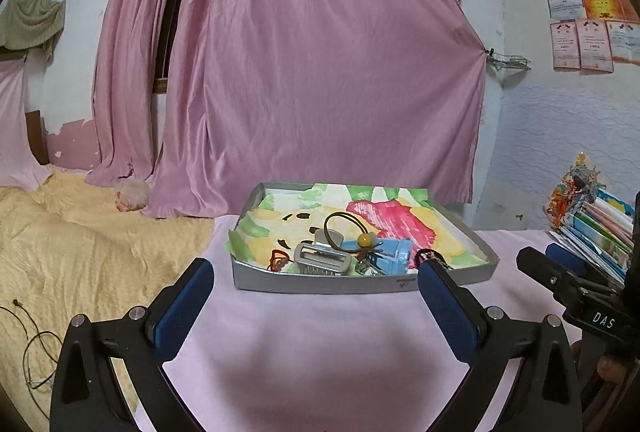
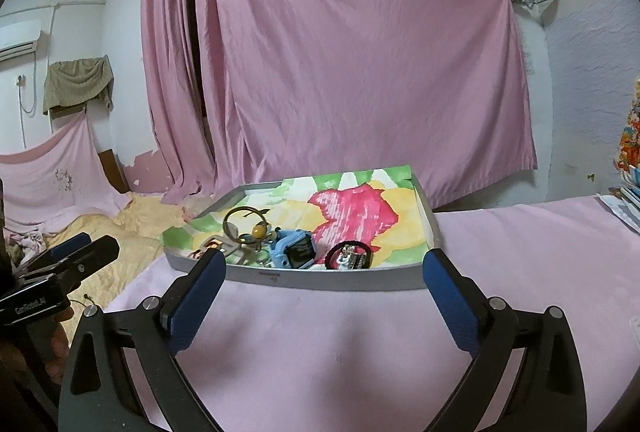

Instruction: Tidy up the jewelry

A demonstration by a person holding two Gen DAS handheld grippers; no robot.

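A grey tray [image 1: 320, 284] [image 2: 340, 278] lined with a colourful painted sheet sits on the pink cloth. Along its near side lie a silver hair clip [image 1: 322, 259] [image 2: 218, 246], an olive hair tie with a yellow bead [image 1: 362, 239] [image 2: 258, 230], a blue smartwatch [image 1: 394, 252] [image 2: 294, 248] and a black beaded band [image 2: 349, 256]. My left gripper [image 1: 316, 278] is open just short of the tray's front wall, with nothing between its fingers. My right gripper [image 2: 324, 266] is open too, empty, in front of the same wall.
A yellow bedspread [image 1: 80, 252] with a thin cable lies left of the pink cloth. A stack of books and papers [image 1: 596, 224] stands at the right. A pink curtain [image 1: 320, 72] hangs behind the tray. The other gripper [image 1: 576, 284] [image 2: 60, 268] shows at each view's edge.
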